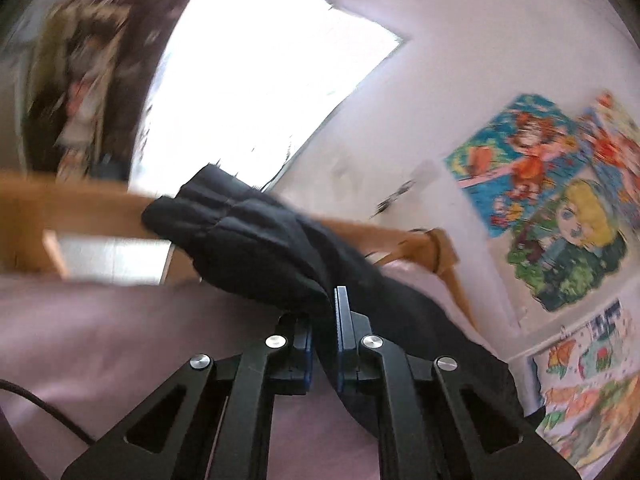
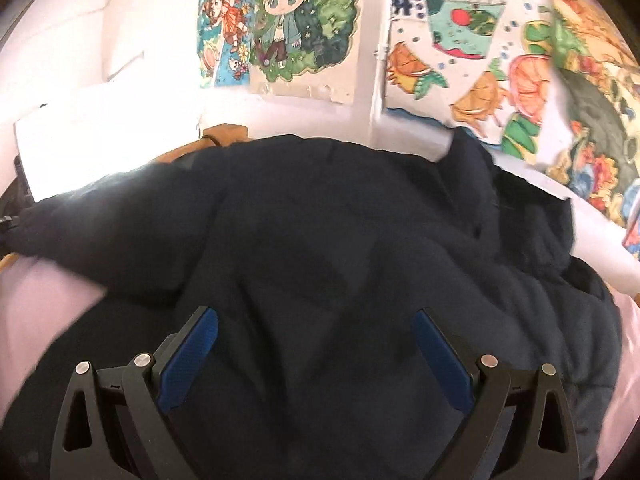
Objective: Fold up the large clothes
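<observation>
Black linkage bars of the left gripper (image 1: 325, 312) fill the bottom of its view, and its blue pads are pressed together on a fold of the dark padded jacket (image 1: 256, 236) — the cloth rises from the jaws and hangs over the pink sheet (image 1: 100, 328). At the right gripper (image 2: 316, 320) the jaws stand wide apart, just above the jacket (image 2: 340, 240), holding nothing. This garment lies spread on the bed in a bulky heap — behind it, colourful drawings (image 2: 304, 20) are on the white wall.
</observation>
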`<state>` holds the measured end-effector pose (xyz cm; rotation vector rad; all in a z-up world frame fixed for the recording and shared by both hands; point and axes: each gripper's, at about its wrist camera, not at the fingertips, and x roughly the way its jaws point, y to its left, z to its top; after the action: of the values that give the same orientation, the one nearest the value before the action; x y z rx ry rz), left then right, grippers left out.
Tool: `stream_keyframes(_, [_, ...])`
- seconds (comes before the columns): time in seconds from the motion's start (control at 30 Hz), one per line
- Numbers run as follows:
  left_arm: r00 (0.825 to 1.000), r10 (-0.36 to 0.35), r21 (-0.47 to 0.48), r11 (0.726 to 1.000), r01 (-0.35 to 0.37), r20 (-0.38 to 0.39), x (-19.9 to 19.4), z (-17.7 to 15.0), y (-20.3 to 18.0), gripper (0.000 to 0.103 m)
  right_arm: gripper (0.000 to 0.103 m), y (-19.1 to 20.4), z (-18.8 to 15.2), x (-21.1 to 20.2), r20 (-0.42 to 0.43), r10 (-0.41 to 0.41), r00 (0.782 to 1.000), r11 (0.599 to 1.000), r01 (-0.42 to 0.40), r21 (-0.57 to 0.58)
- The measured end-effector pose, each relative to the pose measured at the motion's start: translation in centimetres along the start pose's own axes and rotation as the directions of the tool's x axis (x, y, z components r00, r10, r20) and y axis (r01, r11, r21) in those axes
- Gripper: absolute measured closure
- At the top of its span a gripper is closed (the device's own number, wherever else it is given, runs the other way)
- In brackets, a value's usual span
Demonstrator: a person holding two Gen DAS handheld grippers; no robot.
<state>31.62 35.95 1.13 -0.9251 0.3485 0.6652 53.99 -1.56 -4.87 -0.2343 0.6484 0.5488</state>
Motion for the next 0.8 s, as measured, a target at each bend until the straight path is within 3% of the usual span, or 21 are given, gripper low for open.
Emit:
stream_keyframes(0.13, [0.992, -0.098, 0.158, 0.984, 0.085, 0.076, -1.0, 0.7, -3.5, 0.099, 0.004, 2.4, 0.8, 3.4, -0.026, -0.035, 0.999, 0.999, 0.035, -0.025])
stream_keyframes(0.23, [0.974, -0.196, 0.292, 0.944, 0.155, 0.117, -2.7, 0.4, -6.1, 0.099, 0.004, 3.5, 0.2, 4.8, -0.033, -0.065, 0.997, 0.995, 0.062, -0.077])
stream_keyframes(0.37, [0.935, -0.334, 0.424, 0.869, 0.255, 0.121, -4.8, -0.6, -9.9, 0.099, 0.003, 3.0, -0.2, 4.9, -0.036, -0.035, 0.999, 0.998, 0.033, -0.060])
stream_keyframes(0.53, [0.879, -0.473, 0.533, 0.758, 0.376, 0.052, -7.5, -2.5, -15.0, 0.100, 0.003, 0.1, -0.7, 1.9, -0.022, 0.046, 0.999, 0.999, -0.046, -0.003])
stream_keyframes(0.8, [0.811, -0.578, 0.655, 0.577, 0.487, -0.094, -11.1, -7.4, -24.0, 0.100, 0.003, -6.9, -2.7, -4.8, 0.001, 0.033, 0.999, 0.997, -0.033, 0.070])
